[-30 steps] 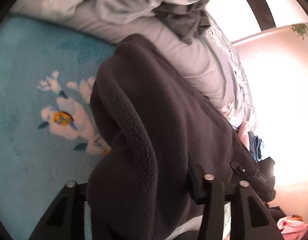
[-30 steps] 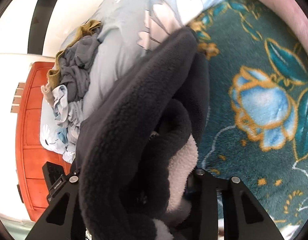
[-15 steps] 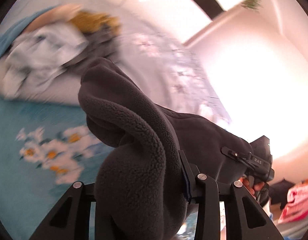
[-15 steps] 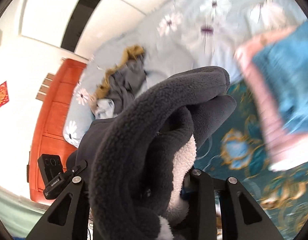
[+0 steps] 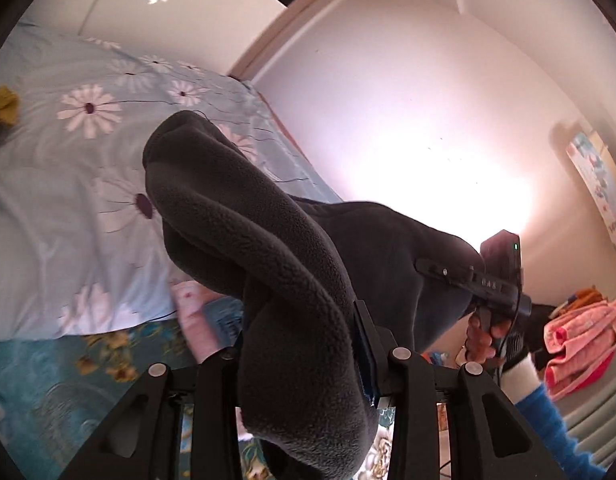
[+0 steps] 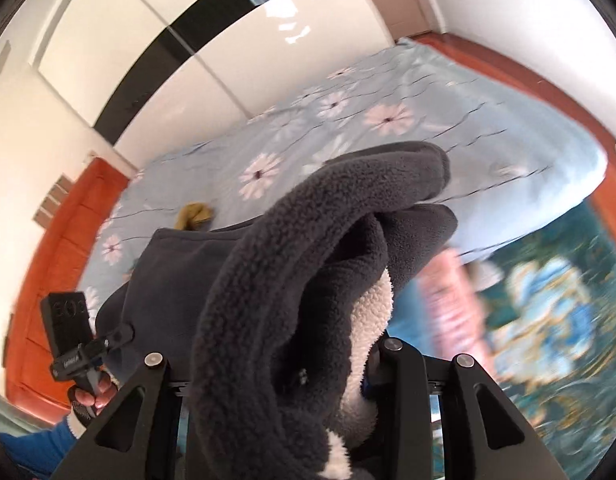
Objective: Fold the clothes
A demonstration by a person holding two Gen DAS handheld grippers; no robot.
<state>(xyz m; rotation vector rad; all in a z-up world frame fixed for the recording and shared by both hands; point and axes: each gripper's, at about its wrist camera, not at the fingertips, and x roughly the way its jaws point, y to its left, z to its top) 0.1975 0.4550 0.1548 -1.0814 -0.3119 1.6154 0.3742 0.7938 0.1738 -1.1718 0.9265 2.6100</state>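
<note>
Left wrist view: dark fleece garment (image 5: 292, 280) bunched between both fingers (image 5: 400, 364)

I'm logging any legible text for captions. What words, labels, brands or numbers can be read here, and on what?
No text reads with certainty.
Small pale lettering on the right hand-held gripper body: too small to read.
Label on the left hand-held gripper body: blurred, unreadable.
Wall poster: pictures only, no legible words.
</note>
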